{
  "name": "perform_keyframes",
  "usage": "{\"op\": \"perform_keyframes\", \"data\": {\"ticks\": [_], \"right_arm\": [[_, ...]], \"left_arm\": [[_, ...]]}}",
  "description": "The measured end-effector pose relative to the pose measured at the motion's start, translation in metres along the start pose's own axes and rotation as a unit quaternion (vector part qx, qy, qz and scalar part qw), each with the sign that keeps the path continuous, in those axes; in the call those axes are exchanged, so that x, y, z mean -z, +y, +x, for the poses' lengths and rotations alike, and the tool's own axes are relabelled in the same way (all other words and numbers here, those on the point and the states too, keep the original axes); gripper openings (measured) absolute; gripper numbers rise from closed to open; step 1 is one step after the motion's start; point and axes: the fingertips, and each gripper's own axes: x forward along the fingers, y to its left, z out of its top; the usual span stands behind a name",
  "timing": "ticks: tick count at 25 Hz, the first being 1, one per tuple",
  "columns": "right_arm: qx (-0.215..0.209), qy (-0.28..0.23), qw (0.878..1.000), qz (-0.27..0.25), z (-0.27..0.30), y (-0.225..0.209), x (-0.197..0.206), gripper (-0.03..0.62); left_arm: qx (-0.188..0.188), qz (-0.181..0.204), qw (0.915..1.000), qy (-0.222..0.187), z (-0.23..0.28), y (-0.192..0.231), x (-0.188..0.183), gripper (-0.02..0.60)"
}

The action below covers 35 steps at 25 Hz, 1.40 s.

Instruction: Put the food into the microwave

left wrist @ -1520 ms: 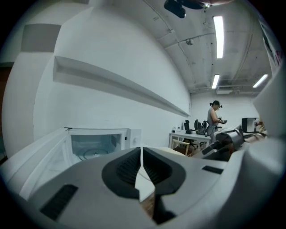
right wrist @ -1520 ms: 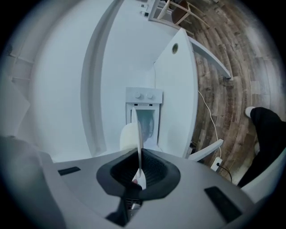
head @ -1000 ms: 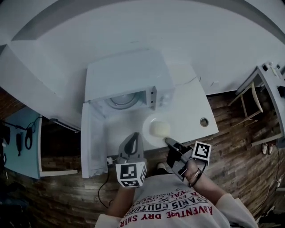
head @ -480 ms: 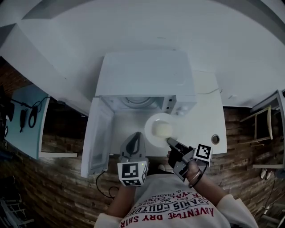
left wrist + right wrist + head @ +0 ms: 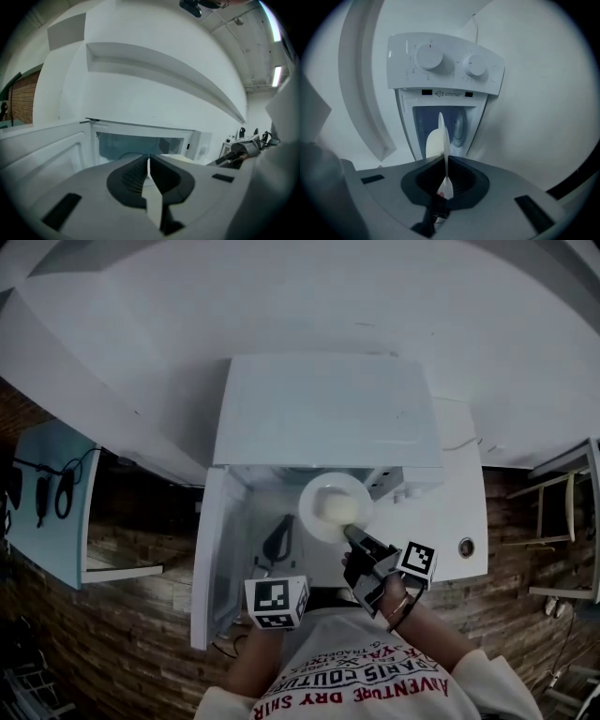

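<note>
The right gripper [image 5: 350,534] is clamped on the near rim of the plate [image 5: 317,499]. The plate carries the pale food [image 5: 337,510] at mid-frame, just at the mouth of the open microwave [image 5: 323,409], and it probably needs to go in level and straight, clear of the opening's right edge. The left gripper [image 5: 279,542], jaws together and empty, hangs to its lower left, while the white counter [image 5: 450,521] stands over a wood-look floor [image 5: 122,634].

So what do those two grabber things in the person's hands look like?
Both are grey, with dark ribbed pads inside the jaws. The left gripper and the right gripper each carry a white cube with black square markers. The person wears a white T-shirt with red lettering.
</note>
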Motion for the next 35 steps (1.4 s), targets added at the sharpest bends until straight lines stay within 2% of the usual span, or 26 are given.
{"op": "perform_keyframes", "data": {"ticks": [5, 11, 16, 20, 35], "right_arm": [[-0.012, -0.032, 0.999, -0.002, 0.037, -0.002, -0.01, 0.021], [-0.051, -0.077, 0.996, 0.013, 0.073, -0.007, -0.028, 0.021], [-0.044, -0.093, 0.995, 0.016, 0.098, -0.014, -0.043, 0.021], [-0.06, -0.101, 0.993, 0.01, 0.113, -0.016, -0.05, 0.026], [-0.03, -0.123, 0.992, 0.001, 0.146, -0.027, -0.069, 0.026]], "left_arm": [[0.009, -0.008, 0.9998, 0.013, 0.021, 0.025, 0.008, 0.018], [0.023, -0.013, 0.9996, 0.011, 0.038, 0.039, 0.014, 0.018], [0.023, -0.018, 0.9995, 0.016, 0.046, 0.045, 0.019, 0.018], [0.019, -0.02, 0.9993, 0.024, 0.048, 0.048, 0.026, 0.018], [0.023, -0.026, 0.9984, 0.044, 0.047, 0.042, 0.045, 0.018]]}}
